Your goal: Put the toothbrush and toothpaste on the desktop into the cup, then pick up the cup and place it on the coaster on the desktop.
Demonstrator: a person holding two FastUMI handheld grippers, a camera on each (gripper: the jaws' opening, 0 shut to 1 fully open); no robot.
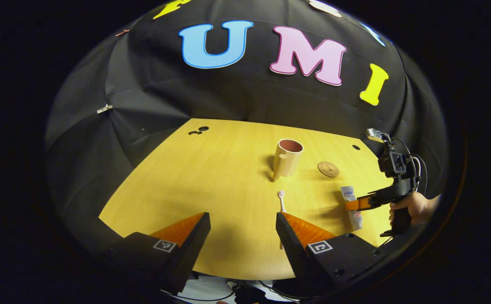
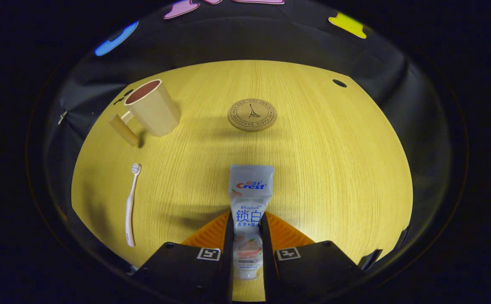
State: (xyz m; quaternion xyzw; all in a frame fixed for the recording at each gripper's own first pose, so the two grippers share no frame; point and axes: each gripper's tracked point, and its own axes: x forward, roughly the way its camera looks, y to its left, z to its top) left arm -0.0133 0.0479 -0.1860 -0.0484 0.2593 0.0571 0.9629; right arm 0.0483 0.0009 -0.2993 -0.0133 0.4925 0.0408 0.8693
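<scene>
A beige cup with a handle stands upright on the yellow wooden table. To its right lies a round brown coaster. A white toothbrush lies flat on the table, its handle running under the tip of my left gripper's right finger. My left gripper is open above the table's front part with nothing between its fingers. My right gripper is shut on the lower half of the toothpaste tube, which points toward the coaster.
A hand holds the right gripper's grip at the table's right side. Small round holes sit in the far corners. Black cloth walls close in the back and sides. Cables hang below the front edge.
</scene>
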